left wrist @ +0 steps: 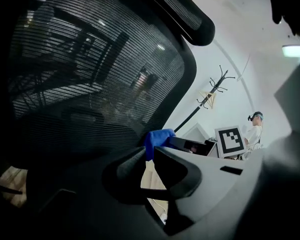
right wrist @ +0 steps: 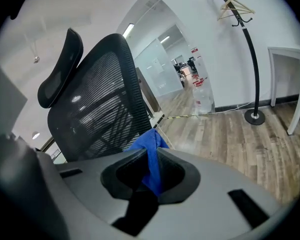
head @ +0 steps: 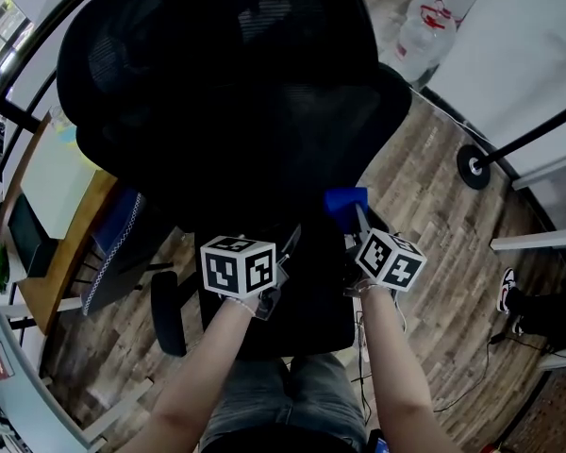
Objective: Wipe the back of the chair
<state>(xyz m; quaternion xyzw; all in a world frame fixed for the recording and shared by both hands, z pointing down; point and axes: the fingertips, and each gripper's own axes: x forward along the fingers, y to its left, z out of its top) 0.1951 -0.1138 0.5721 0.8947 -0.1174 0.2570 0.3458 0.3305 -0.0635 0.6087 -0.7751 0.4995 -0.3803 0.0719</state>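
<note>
The right gripper [head: 357, 223] [right wrist: 151, 154] is clamping a blue cloth [head: 344, 203] [right wrist: 149, 143] between its jaws, holding it at the 5 o'clock edge of the black mesh chair back [head: 226, 92] [right wrist: 100, 109]. The chair back is filling the head view toward 12 o'clock. The left gripper [head: 285, 253] [left wrist: 149, 151], at the cloth's 8 o'clock, is hovering near the backrest with its jaws together and empty.

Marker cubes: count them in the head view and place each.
2. Left cube just below centre; right cube to its right, below the blue cloth. None seems hidden.
</note>
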